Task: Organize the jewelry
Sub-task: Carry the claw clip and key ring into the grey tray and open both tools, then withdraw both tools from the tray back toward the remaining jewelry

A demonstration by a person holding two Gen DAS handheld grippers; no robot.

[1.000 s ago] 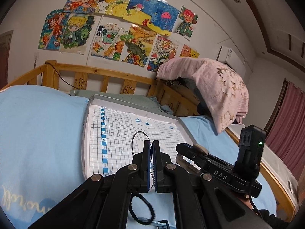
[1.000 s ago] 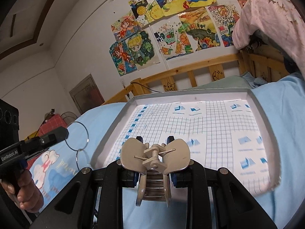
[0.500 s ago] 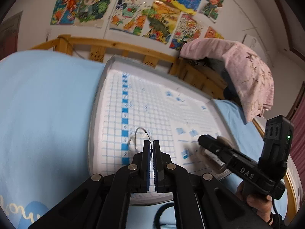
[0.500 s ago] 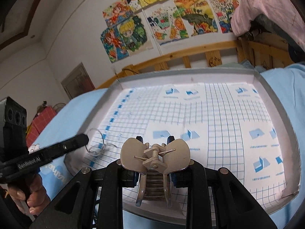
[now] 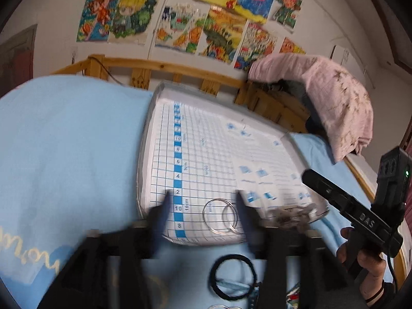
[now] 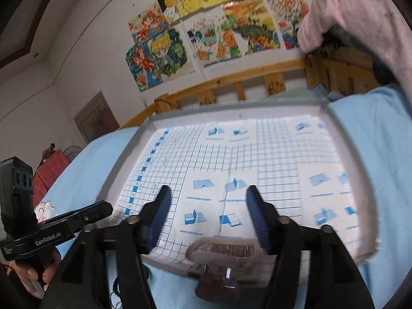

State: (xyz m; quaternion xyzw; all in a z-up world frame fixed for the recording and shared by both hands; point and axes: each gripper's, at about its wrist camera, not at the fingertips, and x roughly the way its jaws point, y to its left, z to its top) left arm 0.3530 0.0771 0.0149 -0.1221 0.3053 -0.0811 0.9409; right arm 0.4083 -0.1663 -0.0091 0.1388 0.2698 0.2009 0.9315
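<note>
My left gripper (image 5: 204,208) hangs low over the near left corner of the white grid-printed tray (image 5: 195,139), its jaws opening. Two thin silver hoops (image 5: 219,216) lie loose on the tray between the blurred fingers, close to the right one. In the right wrist view my right gripper (image 6: 208,213) is over the tray's (image 6: 283,154) near edge, jaws also opening. The beige claw hair clip (image 6: 221,257) lies on the near rim below the fingertips, free of both pads. That clip (image 5: 291,213) shows blurred in the left wrist view.
A black hair tie (image 5: 234,276) and small bits lie on the blue sheet (image 5: 64,154) in front of the tray. A wooden bed rail (image 6: 231,79) and a pink blanket (image 5: 334,97) stand behind. A hand (image 5: 360,257) holds the right gripper's handle.
Both grippers sank toward the tray and opened. The left one let the silver hoops go onto the tray; the right one let the claw clip drop at the near rim.
</note>
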